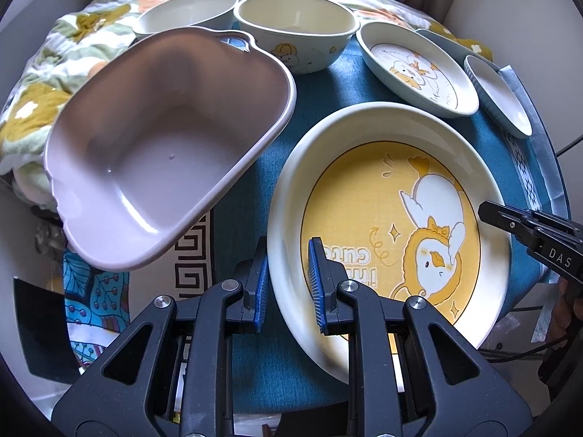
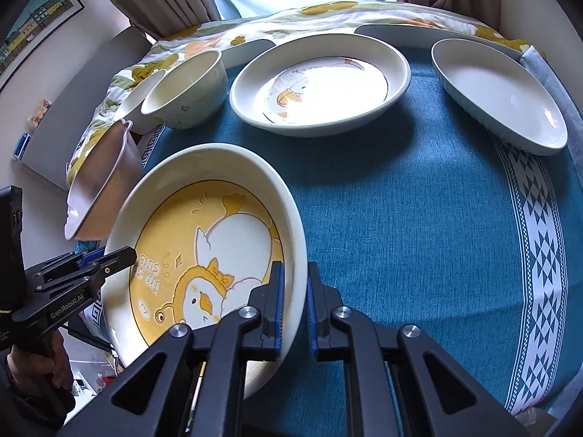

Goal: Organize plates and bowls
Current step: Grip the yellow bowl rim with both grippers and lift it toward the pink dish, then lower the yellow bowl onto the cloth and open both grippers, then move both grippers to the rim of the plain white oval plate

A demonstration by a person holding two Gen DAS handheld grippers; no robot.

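Observation:
A large white plate with a yellow duck picture (image 1: 393, 218) lies over the blue tablecloth; it also shows in the right wrist view (image 2: 204, 255). My left gripper (image 1: 288, 284) straddles its left rim, one pad inside, one outside, with gaps showing. My right gripper (image 2: 293, 309) straddles its right rim, pads close around it; it also shows at the right edge of the left wrist view (image 1: 488, 213). A mauve plastic basin (image 1: 164, 153) sits tilted at the left.
At the back stand two cream bowls (image 1: 295, 25) (image 1: 186, 11), a pale blue duck plate (image 1: 419, 69) and a ribbed blue-grey plate (image 1: 499, 94). A floral quilt (image 1: 43, 83) lies behind. The table's right edge has a white patterned border (image 2: 539, 240).

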